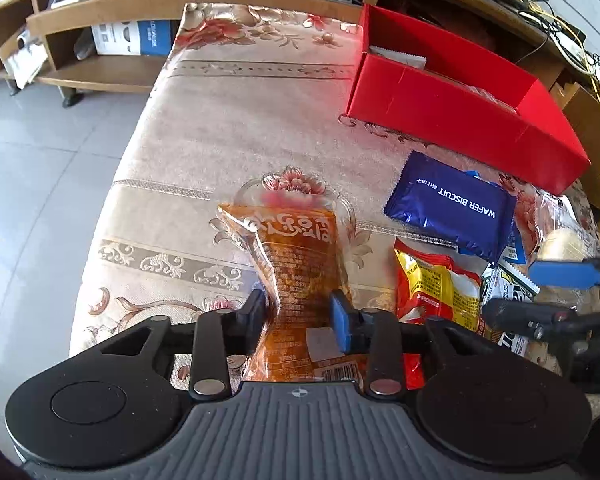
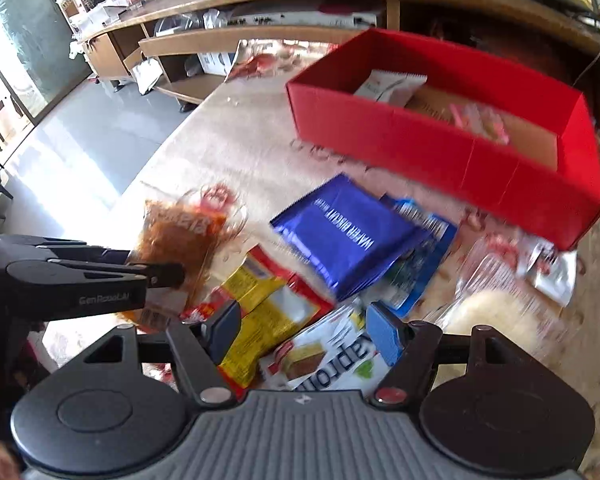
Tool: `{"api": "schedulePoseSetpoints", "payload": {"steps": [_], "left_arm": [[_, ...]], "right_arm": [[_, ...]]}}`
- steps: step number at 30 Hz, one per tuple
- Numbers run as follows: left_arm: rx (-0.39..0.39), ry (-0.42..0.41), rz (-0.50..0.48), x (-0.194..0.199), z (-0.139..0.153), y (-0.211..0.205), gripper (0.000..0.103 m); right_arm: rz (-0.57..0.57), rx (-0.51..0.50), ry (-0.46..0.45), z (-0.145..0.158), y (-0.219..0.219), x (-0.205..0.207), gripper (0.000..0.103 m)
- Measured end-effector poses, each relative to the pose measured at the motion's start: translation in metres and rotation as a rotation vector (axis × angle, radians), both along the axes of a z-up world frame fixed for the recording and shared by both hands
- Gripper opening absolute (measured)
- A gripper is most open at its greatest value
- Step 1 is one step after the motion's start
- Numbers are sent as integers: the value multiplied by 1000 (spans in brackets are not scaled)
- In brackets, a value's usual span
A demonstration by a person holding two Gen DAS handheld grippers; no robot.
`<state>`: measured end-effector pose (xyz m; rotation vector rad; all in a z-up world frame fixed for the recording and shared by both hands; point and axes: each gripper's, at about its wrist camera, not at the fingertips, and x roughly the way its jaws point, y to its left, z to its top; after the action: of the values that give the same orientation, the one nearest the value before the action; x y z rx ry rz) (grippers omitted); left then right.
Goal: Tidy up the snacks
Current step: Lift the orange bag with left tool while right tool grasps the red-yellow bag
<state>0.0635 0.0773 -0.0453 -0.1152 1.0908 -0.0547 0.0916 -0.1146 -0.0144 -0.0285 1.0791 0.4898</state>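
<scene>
In the left wrist view my left gripper (image 1: 299, 314) is shut on an orange snack packet (image 1: 296, 256), which is pinched narrow between the pads above the floral tablecloth (image 1: 220, 128). The right wrist view shows that gripper (image 2: 168, 276) from the side, with the orange packet (image 2: 172, 236) at its tip. My right gripper (image 2: 304, 328) stands open over a yellow-and-red packet (image 2: 260, 308) and a white packet (image 2: 332, 352), gripping nothing. It also shows at the right edge of the left wrist view (image 1: 540, 292). A blue wafer biscuit packet (image 2: 340, 236) lies beyond, and a red box (image 2: 420, 148) sits at the back.
The red box (image 1: 460, 120) holds a white packet (image 2: 392, 86) and something pink. A clear bag with pale bread (image 2: 496, 308) lies to the right of the snack pile. A wooden shelf unit (image 1: 100, 20) stands behind the table, and tiled floor (image 1: 40, 160) drops off on the left.
</scene>
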Motion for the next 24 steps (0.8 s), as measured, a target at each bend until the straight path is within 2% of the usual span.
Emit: {"api": "schedulePoseSetpoints", "payload": {"steps": [2,3,5,8,9,12,14,15,17,20,24], "left_arm": [[7,-5,-25,-2,0,-2,55],[8,-7,-40,-2,0,-5,69],[39,-7,-53,-4,-5,-10,86],[140,-32,-103,-4,-10,-22,86],[179,-48,-123,-5,-13,-27,89],[173,-53,-132,-3,-14,-26,87],[176,-57,-162,-8,-12,-27,78],[168,-56,-180,-11,-11,-27,70],[165,-48,-200,-15,-9,-26,66],[140,-36,-182,-20,-8,-18,63],[71,-27,-126,-25,-2,-1,53]], "right_arm": [[-8,7,11,-2,4,-2,67],[-17,13,19,-2,6,-3,68],[-31,26,36,-4,10,-5,69],[-70,18,47,-8,16,-6,70],[-88,24,45,-7,15,-7,70],[-144,39,46,-5,9,-7,70],[-171,45,47,-2,6,-6,70],[-180,53,44,0,4,-7,70],[-176,63,42,3,5,-9,70],[-154,58,33,3,9,-12,70],[-111,60,55,-6,16,-16,70]]}}
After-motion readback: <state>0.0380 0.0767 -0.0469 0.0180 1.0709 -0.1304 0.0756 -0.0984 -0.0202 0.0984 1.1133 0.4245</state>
